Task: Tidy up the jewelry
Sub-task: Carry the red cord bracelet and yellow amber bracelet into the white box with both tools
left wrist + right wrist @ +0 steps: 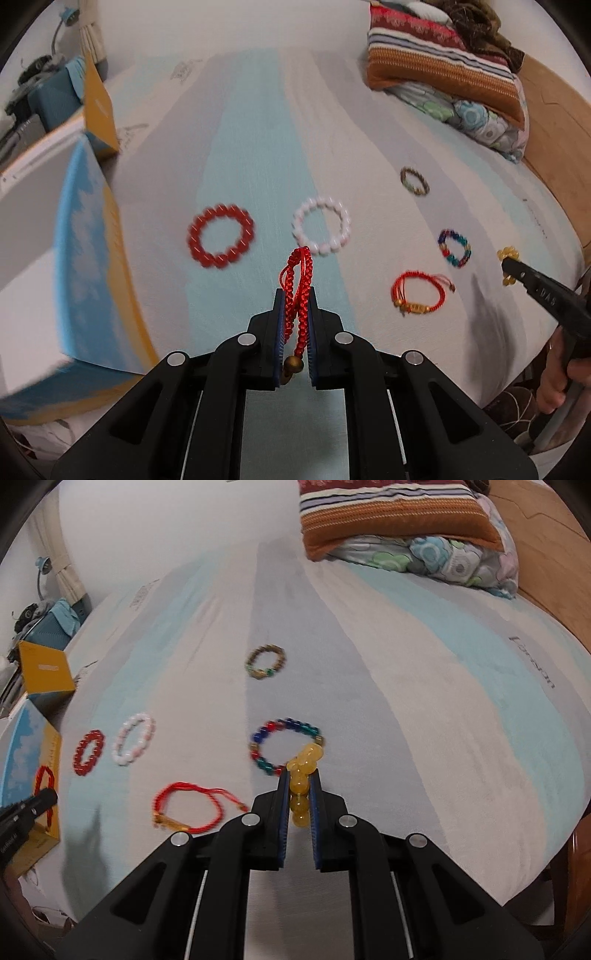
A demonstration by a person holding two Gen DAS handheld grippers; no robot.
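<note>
The left hand-held gripper (295,295) is closed on a red braided cord bracelet (298,286), which stands up between its two blue pads; a loop of it comes out above the fingertips and a small brown bead hangs at the lower end. The right hand-held gripper (298,775) is closed on a yellow bead bracelet (301,775), squeezed flat between its pads, with some beads sticking out above the tips. Both held bracelets are lifted off the bed (406,701), which has a cover with pale blue, grey and white stripes.

Five more bracelets lie flat on the cover, apart from each other. A red bead bracelet (221,236) and a white and pink bead bracelet (320,226) lie side by side towards the left. A second red cord bracelet (192,806) with gold pieces lies nearer the front. A multicoloured bead bracelet (284,746) lies just behind the right gripper's tips, and a brown and green bead bracelet (266,661) lies farther back.

At the left edge of the bed stands a blue and yellow box (88,266). At the far end lie a folded striped blanket (391,513) and a flowered quilt (458,559) under it
</note>
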